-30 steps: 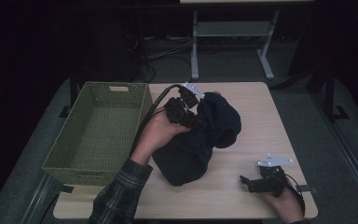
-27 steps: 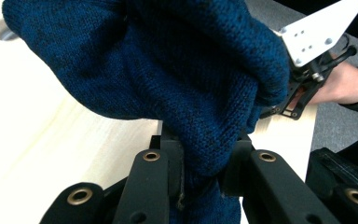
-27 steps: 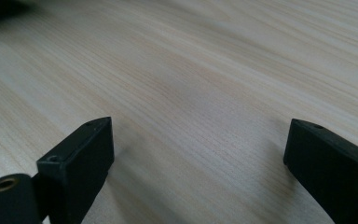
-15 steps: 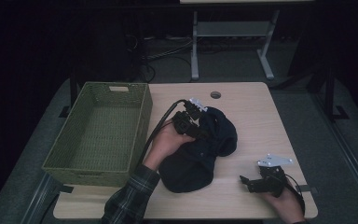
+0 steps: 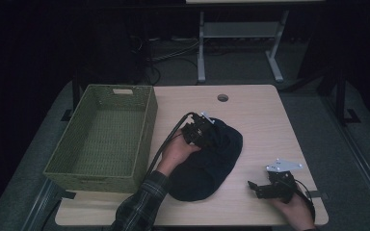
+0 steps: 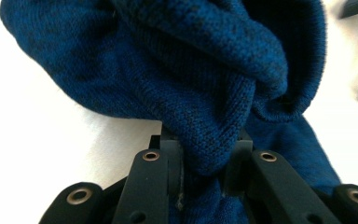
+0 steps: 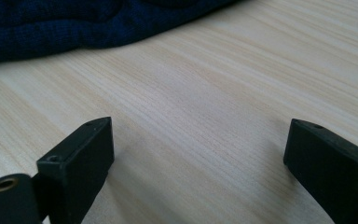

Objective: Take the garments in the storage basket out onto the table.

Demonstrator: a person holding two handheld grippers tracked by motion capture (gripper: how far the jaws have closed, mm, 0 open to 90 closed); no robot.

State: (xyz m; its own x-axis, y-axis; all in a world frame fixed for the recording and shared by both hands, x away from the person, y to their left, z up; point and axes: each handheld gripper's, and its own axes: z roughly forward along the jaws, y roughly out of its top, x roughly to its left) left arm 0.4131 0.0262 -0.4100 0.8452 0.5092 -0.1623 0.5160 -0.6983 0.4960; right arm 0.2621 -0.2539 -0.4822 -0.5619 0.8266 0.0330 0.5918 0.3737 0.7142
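Wood table (image 5: 270, 120): left tongs (image 6: 205, 163) view shows pinched blue knit (image 6: 205, 93).

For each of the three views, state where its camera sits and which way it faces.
High view: above the person's side, looking forward and down on the table; green basket, both forearms, left gripper, right gripper.
Left gripper view: rides the left gripper, looking along jaws clamped on the blue knit garment.
Right gripper view: rides the right gripper, low over the wood, jaws apart.
Shared: all three show the garment.
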